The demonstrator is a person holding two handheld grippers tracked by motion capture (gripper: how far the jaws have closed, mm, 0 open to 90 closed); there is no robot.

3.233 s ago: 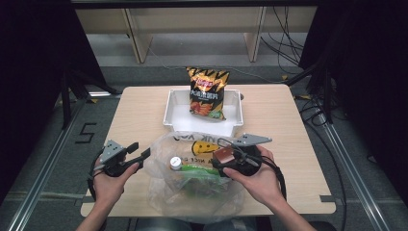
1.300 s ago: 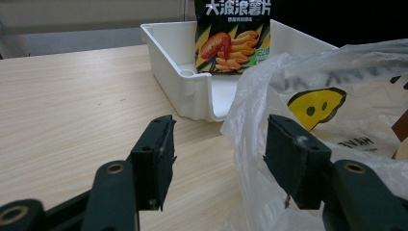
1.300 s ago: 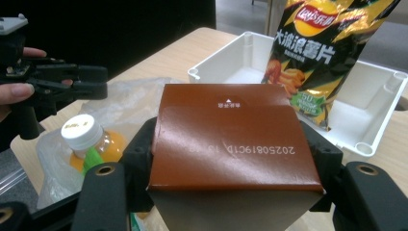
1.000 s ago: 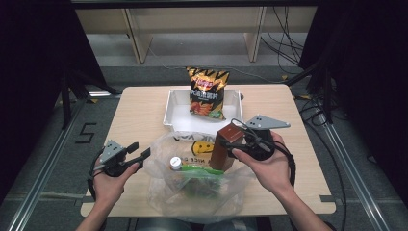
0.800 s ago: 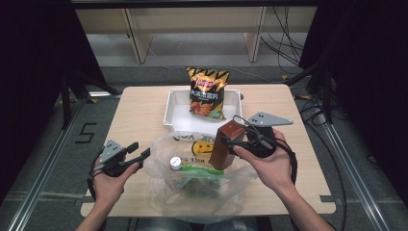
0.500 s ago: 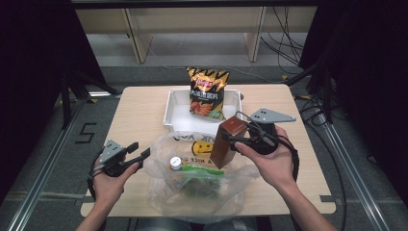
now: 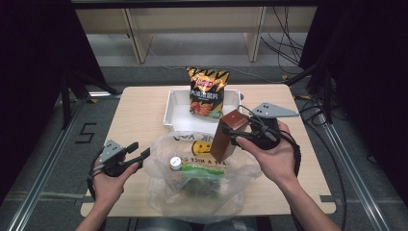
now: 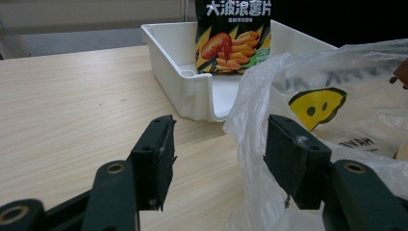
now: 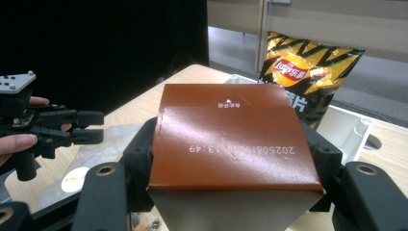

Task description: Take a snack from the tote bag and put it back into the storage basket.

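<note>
A brown carton (image 7: 230, 129) with a shiny top (image 9: 231, 139) hangs tilted above the clear plastic bag (image 7: 202, 185). My right gripper (image 7: 236, 138) is shut on it, one jaw on each side (image 9: 231, 159). The bag, printed with a yellow smiley (image 8: 317, 106), lies at the table's front and holds a white-capped bottle (image 7: 176, 162) and a green packet (image 7: 202, 171). My left gripper (image 7: 138, 155) stands open at the bag's left edge. In the left gripper view (image 8: 219, 154) the bag's rim lies beside one pad, and the pads do not press on it.
A white tray (image 7: 173, 109) stands behind the bag with a black and orange chips bag (image 7: 208, 91) leaning upright at its far wall. The tray's near corner (image 8: 192, 89) is just ahead of my left gripper. Bare wood (image 7: 139, 110) lies left of the tray.
My right gripper has lifted the brown carton up out of the bag and carried it slightly toward the tray. The left gripper has stayed in place, open.
</note>
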